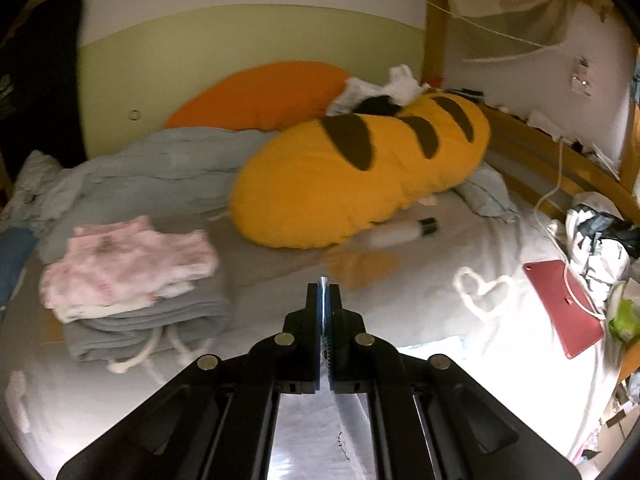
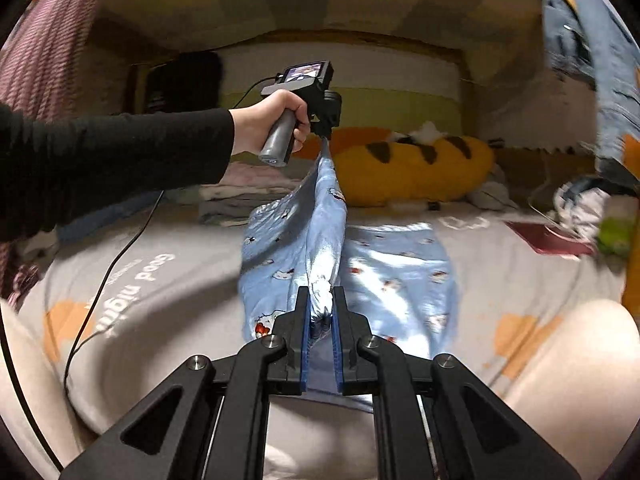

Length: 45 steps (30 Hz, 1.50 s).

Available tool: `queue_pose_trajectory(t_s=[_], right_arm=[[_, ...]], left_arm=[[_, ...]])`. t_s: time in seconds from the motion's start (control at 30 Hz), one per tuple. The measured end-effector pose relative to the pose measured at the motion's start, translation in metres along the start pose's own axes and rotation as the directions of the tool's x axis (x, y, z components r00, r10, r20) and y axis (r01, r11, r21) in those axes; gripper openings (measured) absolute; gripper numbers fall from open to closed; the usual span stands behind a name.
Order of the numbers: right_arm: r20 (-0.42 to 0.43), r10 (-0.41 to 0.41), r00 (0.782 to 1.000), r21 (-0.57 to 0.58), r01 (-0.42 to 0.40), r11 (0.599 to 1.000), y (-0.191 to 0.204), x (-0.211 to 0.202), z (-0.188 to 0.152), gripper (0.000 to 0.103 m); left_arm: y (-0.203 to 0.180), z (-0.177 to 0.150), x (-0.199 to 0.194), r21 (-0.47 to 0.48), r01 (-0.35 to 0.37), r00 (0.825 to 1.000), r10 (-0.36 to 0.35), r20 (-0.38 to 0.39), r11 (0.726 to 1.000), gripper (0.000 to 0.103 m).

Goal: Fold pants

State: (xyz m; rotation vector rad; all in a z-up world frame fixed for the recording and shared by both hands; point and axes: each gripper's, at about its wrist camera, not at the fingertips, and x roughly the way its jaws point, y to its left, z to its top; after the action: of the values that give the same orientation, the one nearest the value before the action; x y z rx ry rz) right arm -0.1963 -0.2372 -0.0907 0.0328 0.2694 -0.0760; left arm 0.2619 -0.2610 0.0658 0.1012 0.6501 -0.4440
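One pair of light blue printed pants (image 2: 320,240) is held stretched between both grippers above the bed. In the right wrist view, the near end of the fabric is pinched at 6 o'clock by the right gripper (image 2: 321,300), a bunched fold being clamped between its blue-padded fingers (image 2: 305,320). The far end is drawn up toward 12 o'clock, where it is caught under the left gripper (image 2: 326,136), gripped by the left hand (image 2: 276,120). The rest of the pants is draped over the pale bedcover (image 2: 160,300) toward 3 o'clock.

In the left wrist view, the left gripper (image 1: 323,286) is seen with its fingers pressed together on a thin edge of blue cloth. At 9 o'clock a stack of folded clothes (image 1: 132,276) is noted, pink on top of grey. A yellow plush pillow with dark stripes (image 1: 360,168) lies at 12 o'clock, an orange pillow (image 1: 260,96) behind it. A red tablet (image 1: 566,308) with a white cable attached rests at 3 o'clock.
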Motion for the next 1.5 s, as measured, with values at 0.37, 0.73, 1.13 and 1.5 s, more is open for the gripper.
queue_pose_trajectory(t_s=[0.37, 0.73, 1.13, 1.5], right_arm=[[-0.103, -0.078, 0.992, 0.123, 0.091, 0.988, -0.048, 0.027, -0.013, 0.009], [-0.181, -0.063, 0.982, 0.168, 0.094, 0.981, -0.065, 0.041, -0.028, 0.009], [-0.231, -0.063, 0.971, 0.236, 0.119, 0.964, -0.082, 0.046, -0.038, 0.009], [-0.238, -0.081, 0.968, 0.25, 0.142, 0.958, -0.08, 0.04, -0.044, 0.009]], left_arm=[[-0.071, -0.006, 0.074, 0.007, 0.07, 0.992, -0.069, -0.108, 0.998, 0.002], [-0.11, -0.024, 0.125, 0.035, 0.101, 0.977, -0.093, -0.191, 0.994, 0.002], [-0.164, -0.037, 0.157, 0.132, 0.155, 0.964, -0.121, -0.235, 0.979, 0.002], [-0.178, -0.044, 0.171, 0.138, 0.152, 0.964, -0.116, -0.238, 0.979, 0.002]])
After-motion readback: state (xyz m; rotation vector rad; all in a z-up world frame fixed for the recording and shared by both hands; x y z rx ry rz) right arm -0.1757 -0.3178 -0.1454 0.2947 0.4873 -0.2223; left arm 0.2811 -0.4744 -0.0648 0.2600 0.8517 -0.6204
